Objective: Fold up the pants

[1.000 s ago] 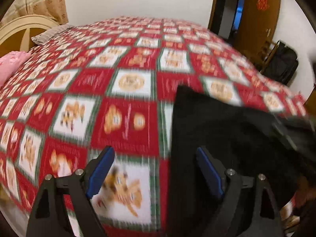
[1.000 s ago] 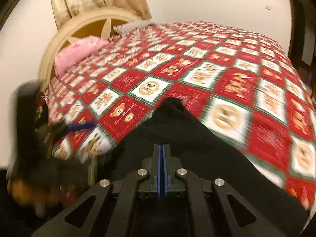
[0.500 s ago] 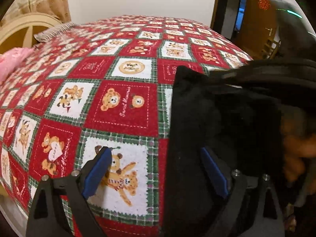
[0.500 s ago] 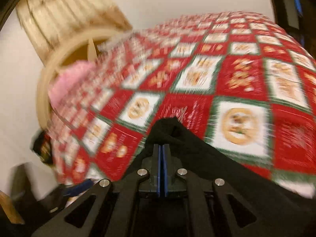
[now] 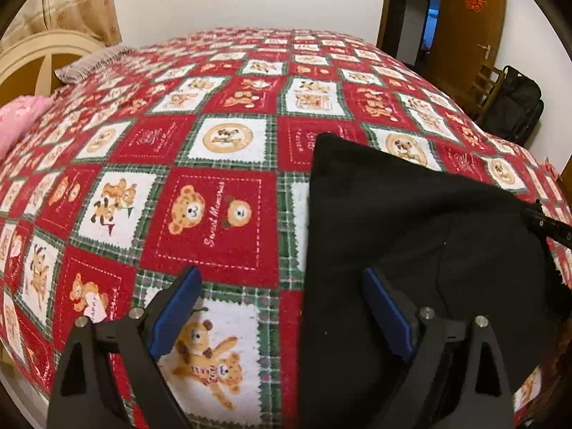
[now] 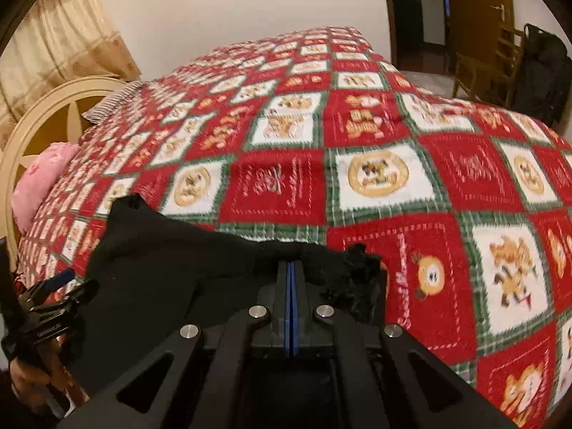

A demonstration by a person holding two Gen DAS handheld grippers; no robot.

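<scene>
The black pants [image 5: 411, 236] are lying on the near part of the bed, on the red and white teddy-bear bedspread [image 5: 221, 214], with one pointed corner reaching up toward the middle of the bed. Their left edge is running almost straight down to the near edge of the bed, and most of the bedspread beyond and to the left of them is lying bare.

The left gripper [image 5: 282, 307] is hovering with its blue-padded fingers [image 5: 175, 311] spread wide: one finger is sitting over the bedspread, the other over the black fabric, so the pants' left edge is passing between them. Nothing is being held there.

The right gripper [image 6: 290, 268] is pressed together, pinching a bunched fold of the pants [image 6: 171, 268] at their far edge, where the fabric is crumpling into a small ruffle just to the right of the fingers.

The left wrist view is showing the pants as a broad flat shape and, at the right rim, a dark bar that may be part of the other tool. The right wrist view alone is showing the left gripper [image 6: 59, 279] low at the left edge, beside the pants. Both views are taking in the pink pillow [image 6: 43, 178] and cream headboard [image 6: 46, 118] at the left, and the wooden chair [image 6: 489, 68] past the bed's right side.
</scene>
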